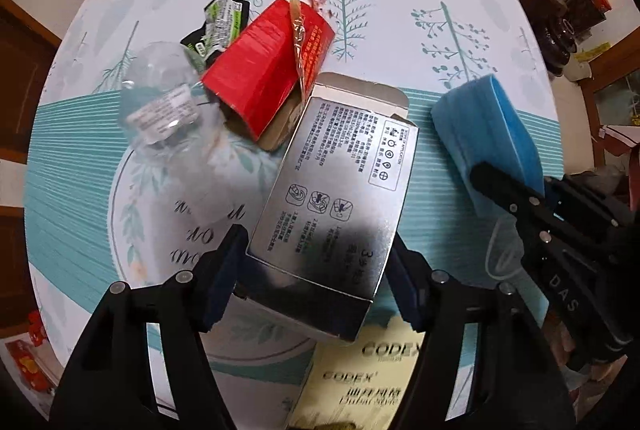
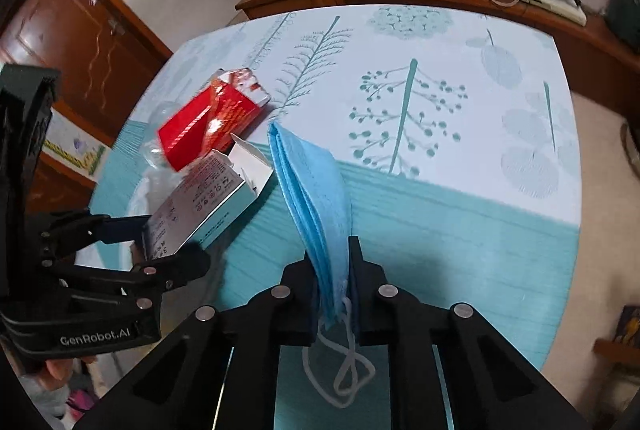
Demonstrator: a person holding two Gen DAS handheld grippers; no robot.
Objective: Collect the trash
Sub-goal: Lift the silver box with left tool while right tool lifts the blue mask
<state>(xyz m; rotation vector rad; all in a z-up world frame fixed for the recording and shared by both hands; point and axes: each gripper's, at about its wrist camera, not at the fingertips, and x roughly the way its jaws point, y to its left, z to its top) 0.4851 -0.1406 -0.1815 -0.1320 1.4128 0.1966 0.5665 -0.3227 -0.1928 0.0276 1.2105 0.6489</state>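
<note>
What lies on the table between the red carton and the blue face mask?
The open end of the silver box, its white flap up, sits between the red carton and the blue face mask. The left wrist view shows it best.

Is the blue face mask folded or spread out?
Folded: the blue face mask shows stacked layers edge-on, pinched in the right gripper.

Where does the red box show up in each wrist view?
Left wrist: red box upper left of centre, behind the silver box.
Right wrist: red box left of centre, beyond the silver box.
Shared landmark: the blue face mask.
</note>
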